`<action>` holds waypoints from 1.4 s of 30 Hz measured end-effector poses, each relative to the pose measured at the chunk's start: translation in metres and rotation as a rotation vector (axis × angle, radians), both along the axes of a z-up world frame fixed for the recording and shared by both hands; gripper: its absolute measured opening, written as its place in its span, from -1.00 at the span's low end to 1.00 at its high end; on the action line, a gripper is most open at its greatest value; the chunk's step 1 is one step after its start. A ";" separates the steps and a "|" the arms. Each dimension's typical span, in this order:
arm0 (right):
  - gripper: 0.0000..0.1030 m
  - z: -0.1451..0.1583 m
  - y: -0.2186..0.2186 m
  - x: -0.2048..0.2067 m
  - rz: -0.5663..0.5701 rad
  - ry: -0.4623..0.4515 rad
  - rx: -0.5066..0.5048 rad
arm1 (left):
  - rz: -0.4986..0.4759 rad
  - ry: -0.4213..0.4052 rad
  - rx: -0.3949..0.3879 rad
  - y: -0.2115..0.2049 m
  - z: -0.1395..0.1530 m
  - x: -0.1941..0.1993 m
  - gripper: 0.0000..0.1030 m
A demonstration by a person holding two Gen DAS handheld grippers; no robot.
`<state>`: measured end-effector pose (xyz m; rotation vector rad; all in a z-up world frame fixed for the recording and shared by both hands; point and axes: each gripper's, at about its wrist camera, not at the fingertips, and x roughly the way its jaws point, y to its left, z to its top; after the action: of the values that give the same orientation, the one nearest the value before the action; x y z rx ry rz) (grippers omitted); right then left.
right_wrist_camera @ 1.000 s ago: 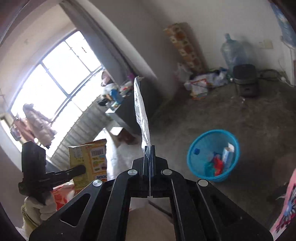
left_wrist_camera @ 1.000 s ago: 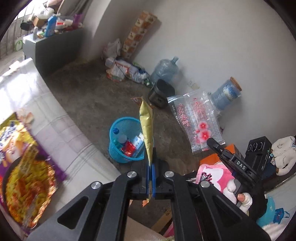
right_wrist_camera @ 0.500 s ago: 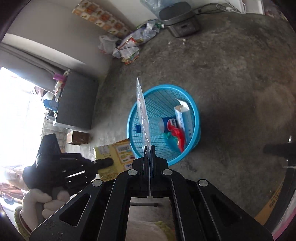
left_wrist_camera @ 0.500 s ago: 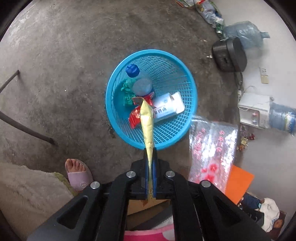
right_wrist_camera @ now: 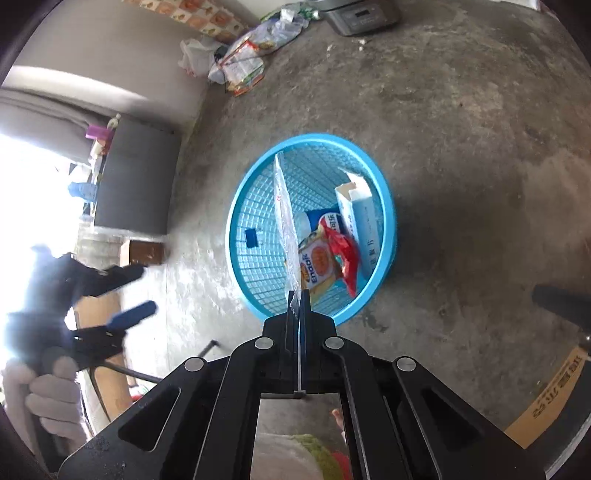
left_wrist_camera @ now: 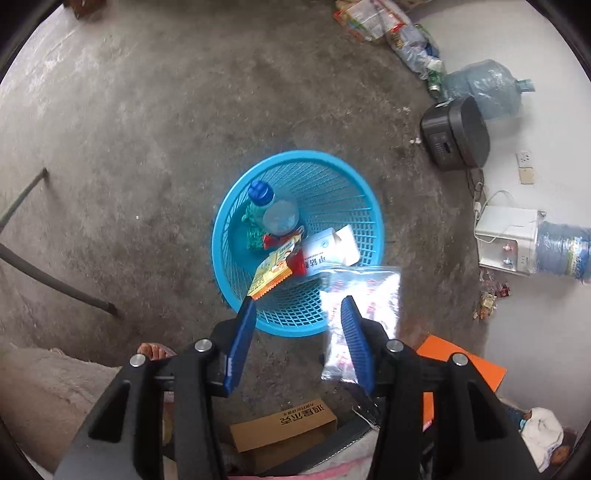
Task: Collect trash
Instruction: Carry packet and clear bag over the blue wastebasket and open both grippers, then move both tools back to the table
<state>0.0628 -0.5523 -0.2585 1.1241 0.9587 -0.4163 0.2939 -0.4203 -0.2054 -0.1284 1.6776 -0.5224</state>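
A blue mesh basket (left_wrist_camera: 343, 206) stands on the concrete floor, also in the right wrist view (right_wrist_camera: 255, 206). It holds a plastic bottle (left_wrist_camera: 275, 216), a white carton (left_wrist_camera: 332, 251), a red wrapper and a yellow snack wrapper (left_wrist_camera: 275, 271) that lies against the near rim. My left gripper (left_wrist_camera: 297, 321) is open and empty above the basket's near edge. My right gripper (right_wrist_camera: 298, 295) is shut on a clear plastic bag (right_wrist_camera: 286, 218), held edge-on over the basket; the bag also shows in the left wrist view (left_wrist_camera: 360, 295).
A black rice cooker (left_wrist_camera: 456, 133) and a water jug (left_wrist_camera: 484, 86) sit by the wall. A litter pile (left_wrist_camera: 391, 29) lies at the back. A cardboard box (left_wrist_camera: 284, 428) and an orange sheet (left_wrist_camera: 461, 365) lie near me. A bare foot (left_wrist_camera: 155, 350) stands close by.
My left gripper has opened and the yellow wrapper has dropped from it into the basket. My right gripper with the clear bag has moved closer over the basket.
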 end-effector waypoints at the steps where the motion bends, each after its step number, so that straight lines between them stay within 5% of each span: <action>1: -1.00 -0.002 0.002 0.007 0.040 0.012 -0.002 | -0.010 -0.033 -0.024 0.005 0.016 0.001 -0.04; 11: -1.00 -0.034 0.014 0.084 0.209 0.002 0.148 | -0.057 -0.365 -0.192 0.112 0.158 -0.039 0.08; 20: -0.98 -0.129 0.017 0.112 0.380 0.472 -0.043 | 0.051 -0.549 -0.223 0.262 0.209 -0.093 0.09; 25: -0.97 -0.135 0.035 0.139 0.565 0.545 -0.110 | 0.167 -0.619 -0.167 0.345 0.223 -0.114 0.11; 30: -0.90 -0.162 0.047 0.160 0.609 0.609 -0.172 | 0.264 -0.701 -0.162 0.400 0.240 -0.133 0.12; 33: -0.64 -0.163 0.048 0.154 0.577 0.584 -0.184 | 0.293 -0.754 -0.135 0.421 0.248 -0.144 0.20; 35: -0.16 -0.149 0.043 0.146 0.527 0.506 -0.145 | 0.282 -0.789 -0.130 0.427 0.250 -0.149 0.25; 42: 0.12 -0.056 0.038 0.107 0.493 0.280 -0.230 | 0.259 -0.880 -0.171 0.436 0.254 -0.156 0.31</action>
<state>0.1693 -0.5140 -0.3150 0.5997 1.3535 -0.2735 0.1375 0.0158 0.0488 -0.2013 0.7441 -0.4319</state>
